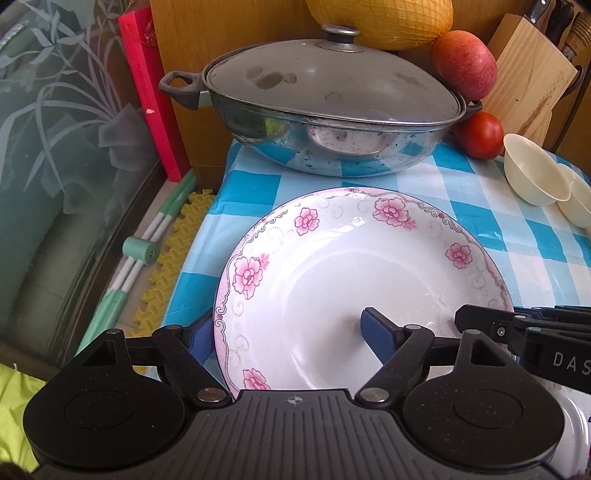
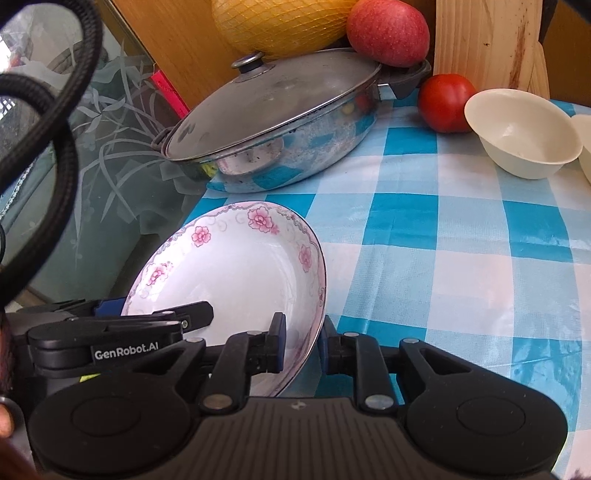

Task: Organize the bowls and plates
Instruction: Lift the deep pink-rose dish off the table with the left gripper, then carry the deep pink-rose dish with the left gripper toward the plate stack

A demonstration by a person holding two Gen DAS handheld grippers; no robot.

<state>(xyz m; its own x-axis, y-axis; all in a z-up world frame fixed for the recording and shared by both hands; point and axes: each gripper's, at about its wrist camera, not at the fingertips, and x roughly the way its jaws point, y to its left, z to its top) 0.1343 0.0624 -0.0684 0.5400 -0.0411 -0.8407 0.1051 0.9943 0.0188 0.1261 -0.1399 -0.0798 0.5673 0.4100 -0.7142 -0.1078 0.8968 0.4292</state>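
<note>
Bright, even daylight; both views sharp. Soft glare on the glossy blue-and-white checked tablecloth [image 2: 461, 236] and white floral-rimmed plate [image 1: 369, 266]. Fisheye distortion bends the frame edges; corners vignette dark.

The worktop [image 2: 461, 236], under blue checked cloth, carries a lidded pan [image 2: 280, 122], a tomato [image 2: 445, 101] right of the pan, and cream bowls [image 2: 521, 133] beyond the tomato.

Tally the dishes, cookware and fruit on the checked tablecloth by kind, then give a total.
Pink-flowered white plate: 1
Small cream bowls: 2
Lidded steel pan: 1
Red apple: 1
Red tomato: 1
Yellow netted pomelo: 1
Total: 7
</note>
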